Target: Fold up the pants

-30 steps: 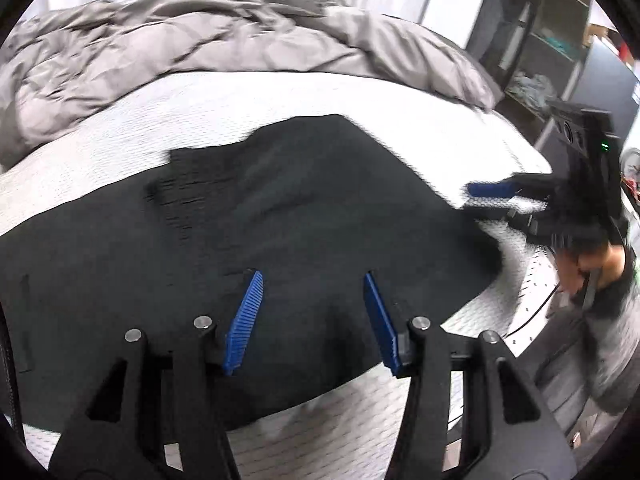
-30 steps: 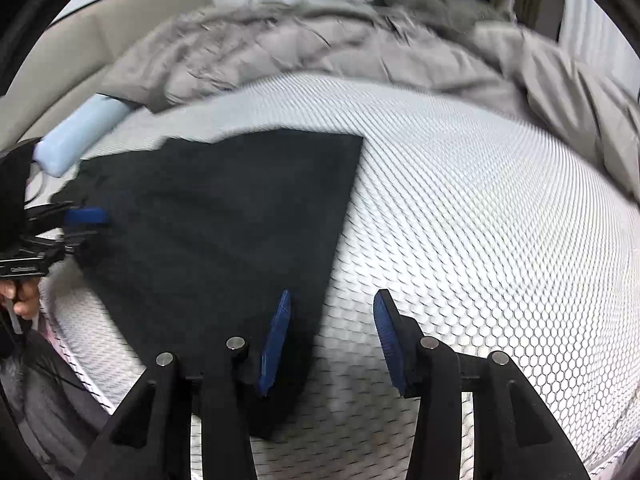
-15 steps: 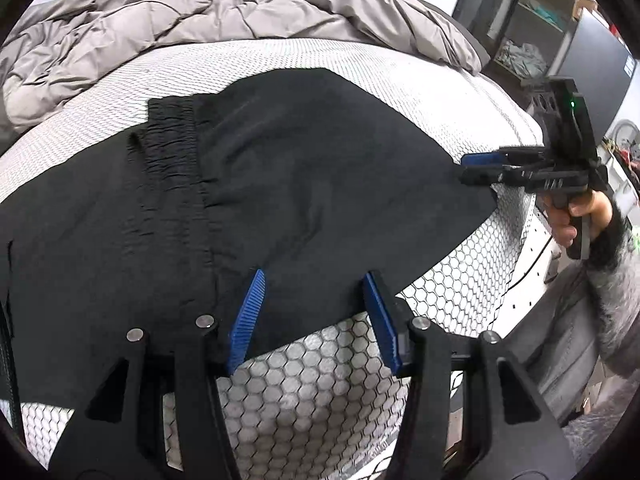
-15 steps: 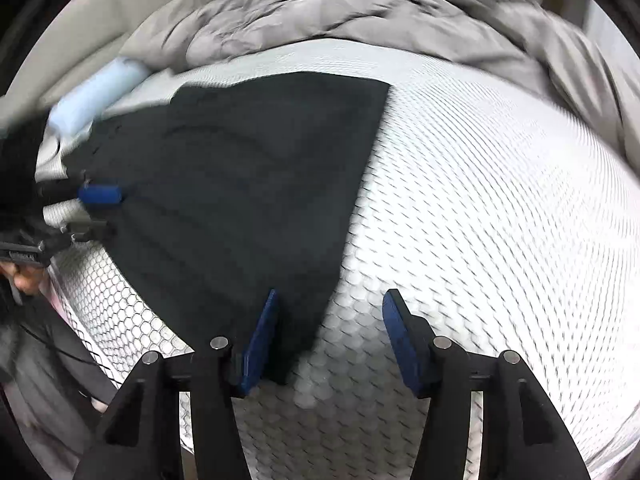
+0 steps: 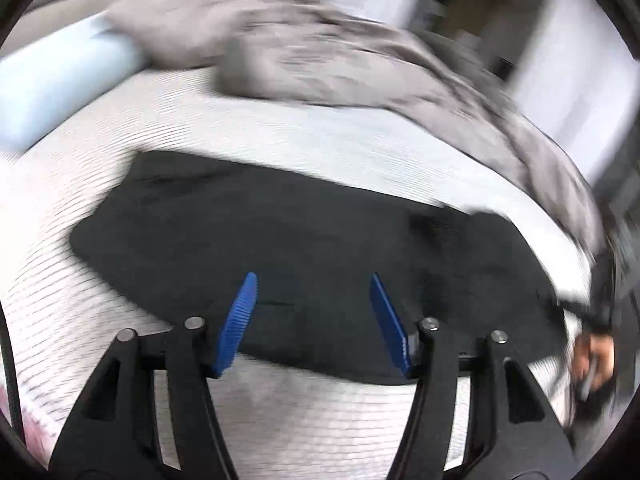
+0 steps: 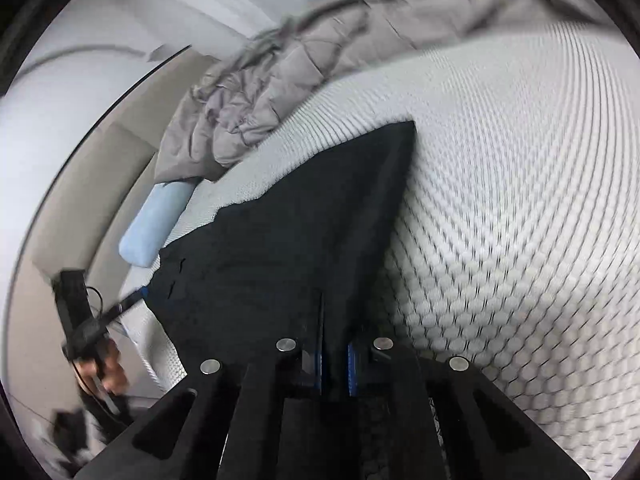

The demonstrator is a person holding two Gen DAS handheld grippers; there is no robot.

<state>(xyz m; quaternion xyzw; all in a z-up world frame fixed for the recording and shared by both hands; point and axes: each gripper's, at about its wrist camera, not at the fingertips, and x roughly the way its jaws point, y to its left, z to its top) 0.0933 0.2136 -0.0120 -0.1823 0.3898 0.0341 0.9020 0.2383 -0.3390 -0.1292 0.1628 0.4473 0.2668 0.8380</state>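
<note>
The black pants [image 5: 304, 248] lie spread on the white honeycomb mattress [image 5: 320, 412]. My left gripper [image 5: 314, 320] is open and empty, hovering over the pants' near edge. In the right wrist view the pants [image 6: 288, 248] run away from me toward a far corner. My right gripper [image 6: 335, 364] is shut on the pants' near edge, with black cloth pinched between the blue pads. The left gripper also shows in the right wrist view [image 6: 136, 296] at the pants' left corner. The left wrist view is blurred.
A crumpled grey duvet [image 5: 360, 52] lies along the far side of the bed, also in the right wrist view [image 6: 280, 80]. A light blue bolster [image 5: 60, 84] lies at the far left. The mattress edge [image 6: 156, 352] drops off at the left.
My right gripper has closed on the pants' near edge; it was open half a second ago. My left gripper has swung left to the other end of the pants and stays open.
</note>
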